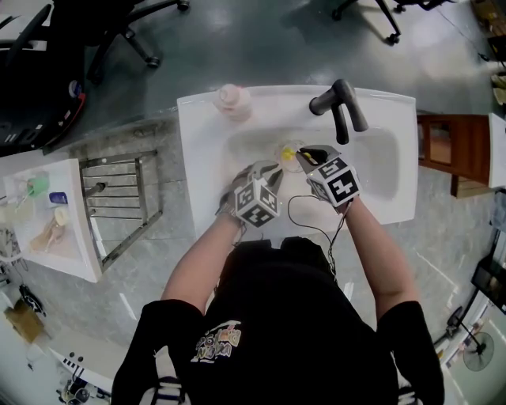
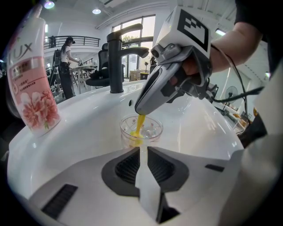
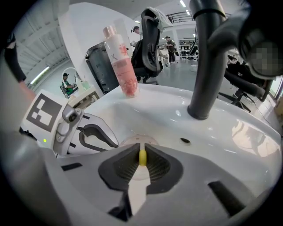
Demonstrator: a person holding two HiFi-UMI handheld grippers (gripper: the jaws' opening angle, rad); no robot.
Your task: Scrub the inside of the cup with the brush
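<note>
Left tool (image 2: 142, 149) narrow, pinching near wall of clear cup (image 2: 153, 128) in white sink (image 2: 79, 132), right tool (image 3: 142, 149) clamped on yellow brush (image 2: 140, 124) handle — brush end down inside cup.

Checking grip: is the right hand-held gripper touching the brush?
Touching: right gripper view shows the brush clamped between jaws of the right hand-held gripper.

The grey floor (image 1: 237, 47) shines. Black office chairs (image 1: 87, 20) stand on it, with a metal rack (image 1: 118, 187) and a wooden shelf (image 1: 451, 150). Windows (image 2: 137, 31) and round ceiling lamps (image 2: 96, 11) glow.
</note>
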